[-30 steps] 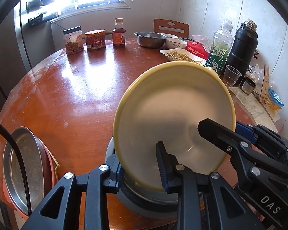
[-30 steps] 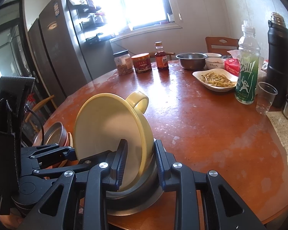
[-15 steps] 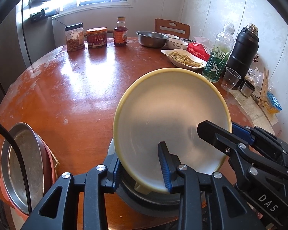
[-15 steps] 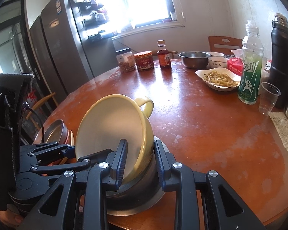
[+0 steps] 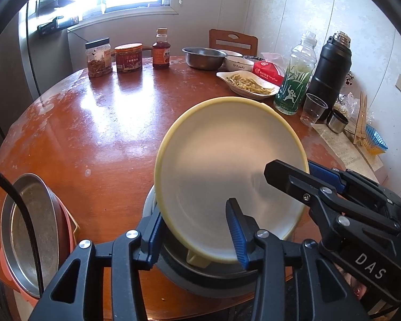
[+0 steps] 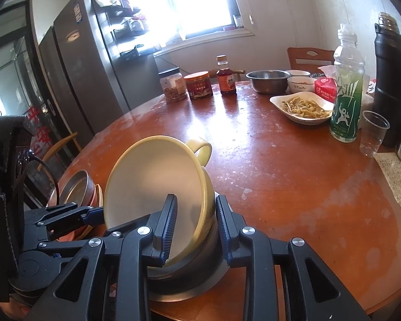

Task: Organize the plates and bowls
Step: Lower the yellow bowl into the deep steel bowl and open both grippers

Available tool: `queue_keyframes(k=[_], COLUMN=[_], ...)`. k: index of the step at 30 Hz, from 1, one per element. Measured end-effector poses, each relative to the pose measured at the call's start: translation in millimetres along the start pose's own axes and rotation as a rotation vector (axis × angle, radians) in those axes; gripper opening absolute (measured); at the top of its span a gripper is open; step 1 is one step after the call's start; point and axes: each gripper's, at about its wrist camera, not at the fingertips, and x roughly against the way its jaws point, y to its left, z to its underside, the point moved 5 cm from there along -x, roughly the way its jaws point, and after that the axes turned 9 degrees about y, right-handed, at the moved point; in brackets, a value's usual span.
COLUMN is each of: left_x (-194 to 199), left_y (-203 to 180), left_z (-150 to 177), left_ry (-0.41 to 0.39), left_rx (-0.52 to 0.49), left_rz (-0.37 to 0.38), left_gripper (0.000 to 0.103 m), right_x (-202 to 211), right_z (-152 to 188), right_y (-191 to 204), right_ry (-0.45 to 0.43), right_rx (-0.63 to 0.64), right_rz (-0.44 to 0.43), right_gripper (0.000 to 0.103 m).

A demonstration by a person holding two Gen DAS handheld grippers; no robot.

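A yellow bowl (image 5: 227,171) with loop handles (image 6: 200,147) is held tilted, its lower edge inside a grey metal bowl (image 5: 205,278) at the near table edge. My left gripper (image 5: 195,235) straddles the yellow bowl's near rim, one finger inside (image 5: 235,227), one outside. My right gripper (image 6: 195,222) is shut on the yellow bowl's (image 6: 152,184) right wall; it also shows in the left wrist view (image 5: 307,176). The grey bowl (image 6: 189,272) sits under it.
A stack of a steel plate and red and orange dishes (image 5: 32,230) sits at the left table edge. Far side: jars (image 5: 99,57), sauce bottle (image 5: 161,49), steel bowl (image 5: 203,58), white dish of food (image 5: 250,84), green bottle (image 5: 296,80), black flask (image 5: 328,75), plastic cup (image 5: 311,109).
The yellow bowl has tipped from near upright toward level, its far rim lowering and its base sinking into the grey bowl. Both grippers keep their place on its rim.
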Motion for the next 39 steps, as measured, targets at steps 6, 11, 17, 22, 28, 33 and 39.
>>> queue_keyframes(k=[6, 11, 17, 22, 28, 33, 39], left_x=[5.0, 11.7, 17.7, 28.3, 45.0, 55.5, 49.4], left_y=[0.5, 2.6, 15.0, 23.8, 38.0, 45.9, 44.5], left_z=[0.0, -0.3, -0.5, 1.3, 3.4, 9.8, 15.4], left_ry=[-0.017, -0.037, -0.051, -0.071, -0.091, -0.102, -0.081], left_rx=[0.004, 0.004, 0.034, 0.054, 0.098, 0.116, 0.114], left_rz=[0.02, -0.012, -0.023, -0.02, -0.021, -0.047, -0.03], left_gripper=[0.045, 0.057, 0.062, 0.062, 0.063, 0.066, 0.07], right_x=[3.7, 8.4, 13.2, 21.9, 36.8, 40.5, 31.5], right_z=[-1.3, -3.4, -6.4, -8.5, -10.1, -6.2, 7.2], right_y=[-0.9, -1.5, -2.1, -6.6, -13.5, -18.7, -24.2], right_ry=[-0.011, -0.022, -0.035, -0.054, -0.075, -0.069, -0.025], right_rx=[-0.008, -0.013, -0.02, -0.047, -0.074, -0.085, -0.121], right_rz=[-0.014, -0.019, -0.02, -0.032, -0.047, -0.045, -0.05], right_gripper=[0.037, 0.038, 0.038, 0.05, 0.063, 0.07, 0.074])
